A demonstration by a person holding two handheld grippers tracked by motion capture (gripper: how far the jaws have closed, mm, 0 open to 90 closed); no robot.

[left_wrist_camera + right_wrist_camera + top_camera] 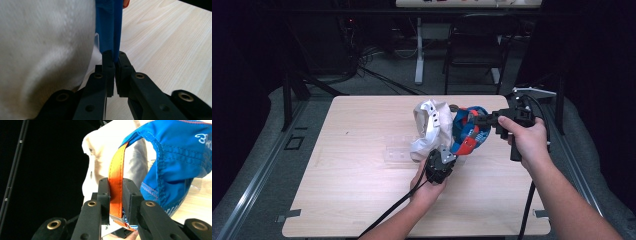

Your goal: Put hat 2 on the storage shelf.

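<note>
Caps are what we handle: a blue cap [472, 131] with an orange strap [116, 187] and a white cap [430, 127], both held up over the far half of the table [352, 190]. Our left gripper [114, 62] is clenched on blue fabric; our right gripper [116, 195] pinches the strap.

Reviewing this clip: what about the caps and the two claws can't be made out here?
- White cap: its front panel, turned away in the high view; cropped by the frame edge in the left gripper view.
- Blue cap: white lettering cut off by the right gripper view's edge.
- Left claw: its tips, hidden behind its own body in the high view.
</note>
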